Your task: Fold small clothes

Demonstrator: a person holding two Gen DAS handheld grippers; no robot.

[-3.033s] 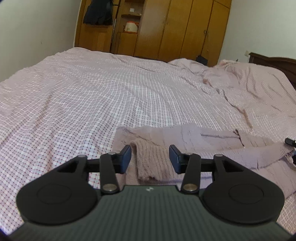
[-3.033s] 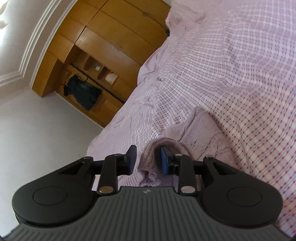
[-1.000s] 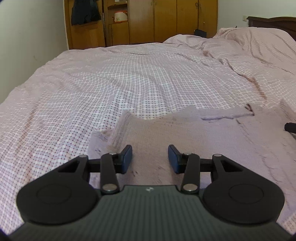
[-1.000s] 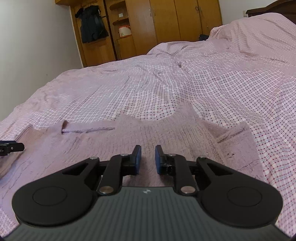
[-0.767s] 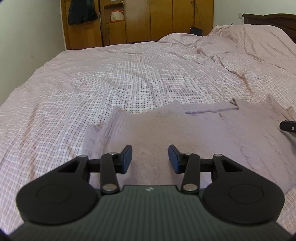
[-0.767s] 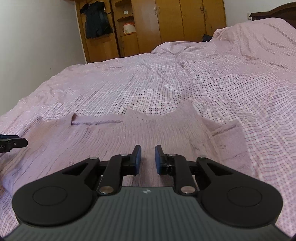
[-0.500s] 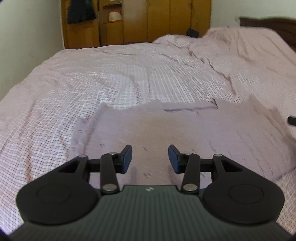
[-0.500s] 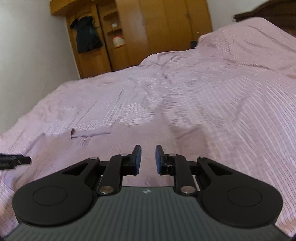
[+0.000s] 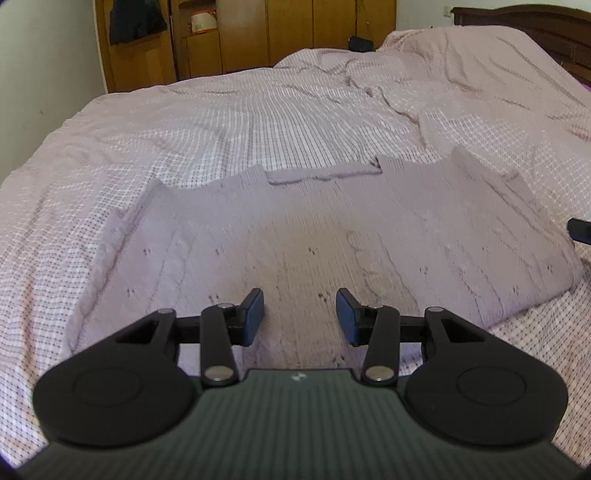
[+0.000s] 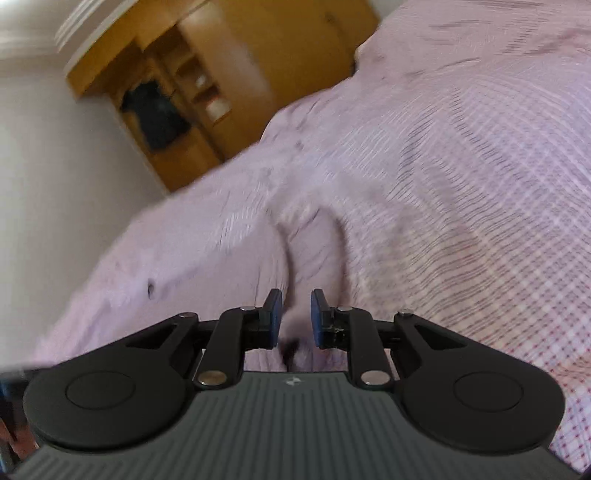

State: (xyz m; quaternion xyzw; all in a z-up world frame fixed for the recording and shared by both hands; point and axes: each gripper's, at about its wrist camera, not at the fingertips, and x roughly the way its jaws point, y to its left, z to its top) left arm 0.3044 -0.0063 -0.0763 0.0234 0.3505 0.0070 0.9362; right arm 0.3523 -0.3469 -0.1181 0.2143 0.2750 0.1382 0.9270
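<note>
While spread flat on bed (image 9: 258, 122), sweater (image 9: 332, 236) beneath left hand-held gripper (image 9: 300, 320)

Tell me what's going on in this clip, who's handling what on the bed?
A person with a handheld gripper in each hand is folding a mauve knit sweater on a bed with a checked cover. The sweater lies spread fairly flat. The left gripper hangs over its near edge, jaws apart with nothing between them. The right gripper has a narrow gap, with knit fabric showing in it; blur hides whether it is pinched. A wooden wardrobe stands behind.
</note>
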